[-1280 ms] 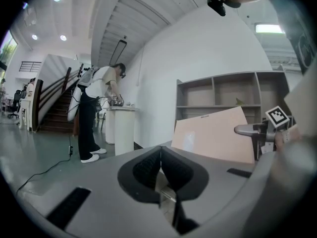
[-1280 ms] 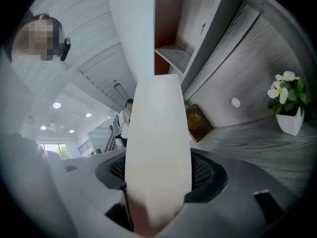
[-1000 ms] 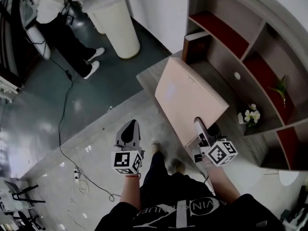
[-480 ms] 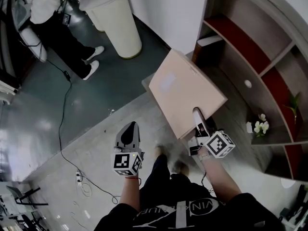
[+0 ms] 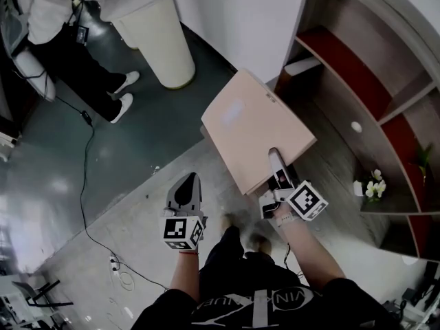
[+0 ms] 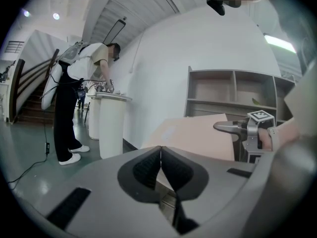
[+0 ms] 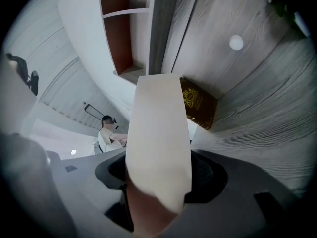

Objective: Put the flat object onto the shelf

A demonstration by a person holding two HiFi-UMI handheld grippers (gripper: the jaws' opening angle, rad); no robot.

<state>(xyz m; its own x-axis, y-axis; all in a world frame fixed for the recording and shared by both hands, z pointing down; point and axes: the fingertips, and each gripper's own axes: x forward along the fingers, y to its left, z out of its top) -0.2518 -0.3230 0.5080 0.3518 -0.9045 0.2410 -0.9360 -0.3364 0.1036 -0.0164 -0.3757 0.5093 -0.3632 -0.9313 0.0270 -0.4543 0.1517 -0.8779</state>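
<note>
- The flat object (image 5: 258, 133) is a thin, smooth, pale pink rectangular board. It is held tilted in the air just in front of the shelf (image 5: 337, 122).
- The right claw (image 5: 276, 165) is clamped on the board's near edge, with one grey moulded jaw on each face.
- The left claw (image 5: 185, 190) is fully closed on nothing, its dark ribbed pads meeting. It hangs well away from the shelf.
- The shelf is grey wood-grain board with open compartments and dark red inner panels.
- A dark book (image 7: 198, 103) with a gold emblem is at the shelf's end; its lettering is too small to read.
- White flowers (image 5: 373, 182) sit on the shelf.
- Away from the shelf, the glossy grey floor (image 5: 137, 143) carries a thin black cable (image 5: 86, 177).
- A white round pedestal (image 5: 161, 40) stands there too, with a person (image 5: 69, 53) in dark trousers beside it.
</note>
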